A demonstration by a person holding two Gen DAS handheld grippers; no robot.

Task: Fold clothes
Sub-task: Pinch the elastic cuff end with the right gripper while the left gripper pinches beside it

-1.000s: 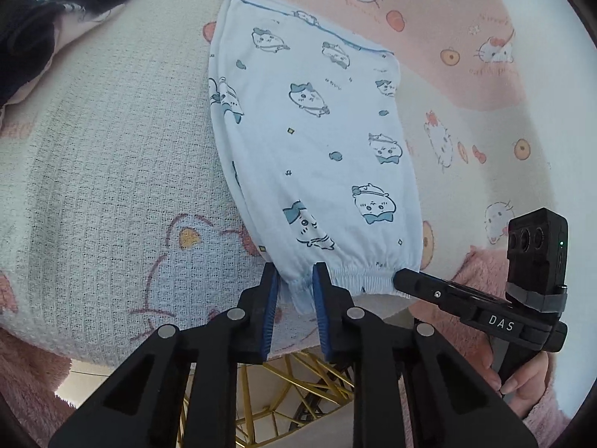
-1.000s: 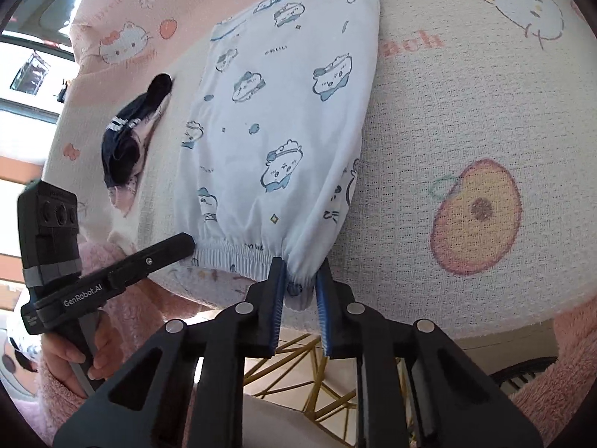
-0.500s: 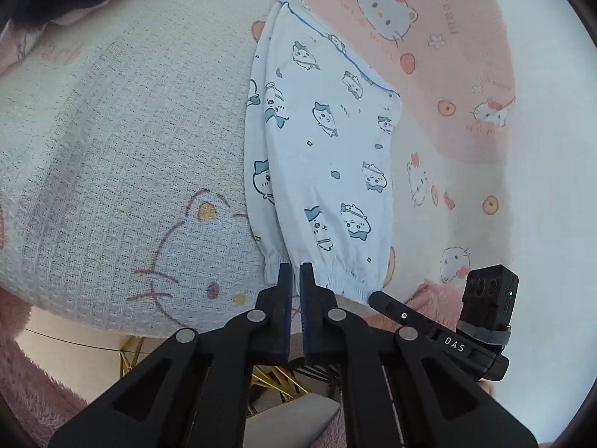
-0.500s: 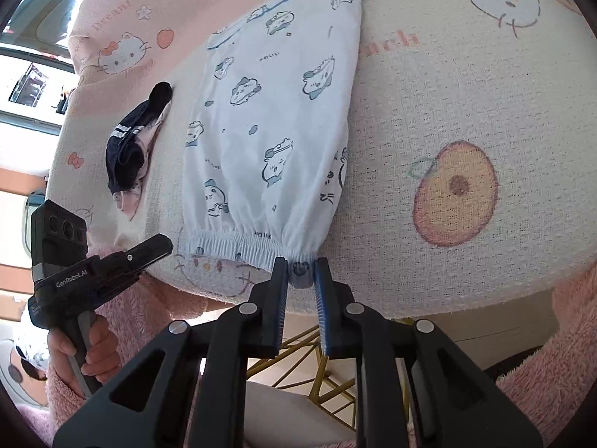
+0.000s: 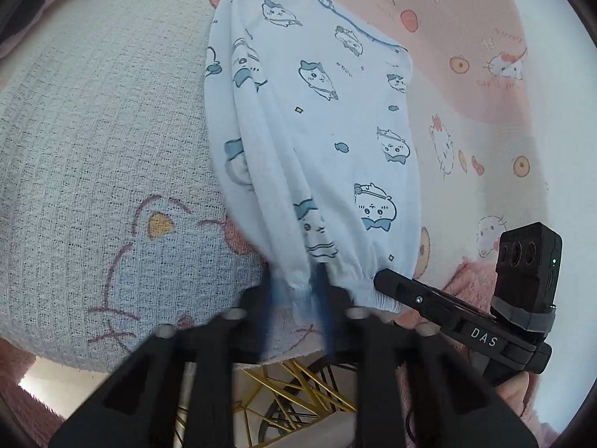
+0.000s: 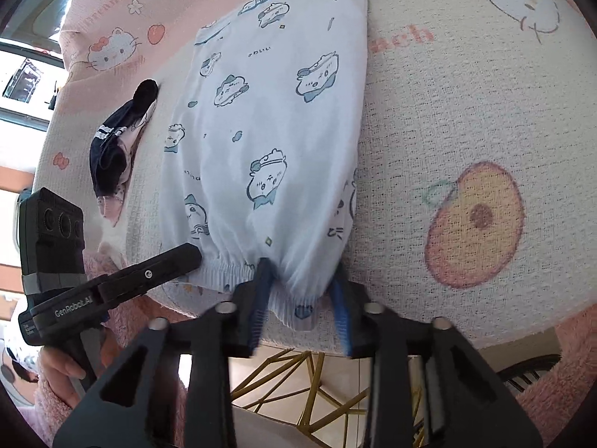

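A light blue garment with cartoon prints (image 5: 321,119) lies on the blanket-covered table, its elastic hem at the near edge; it also shows in the right wrist view (image 6: 276,138). My left gripper (image 5: 296,302) is open, jaws apart on either side of the hem's left corner, blurred by motion. My right gripper (image 6: 302,306) is open, jaws apart around the hem's right corner (image 6: 298,302). Each gripper shows in the other's view, the right one (image 5: 447,306) and the left one (image 6: 123,283), next to the hem.
A dark navy and pink garment (image 6: 119,142) lies bunched to the left of the blue one. The Hello Kitty blanket (image 6: 466,119) covers the table. A gold wire frame (image 6: 298,380) shows below the near edge.
Both grippers were shut on the hem corners; both have now opened and let the hem go. The hem rests at the table's near edge.
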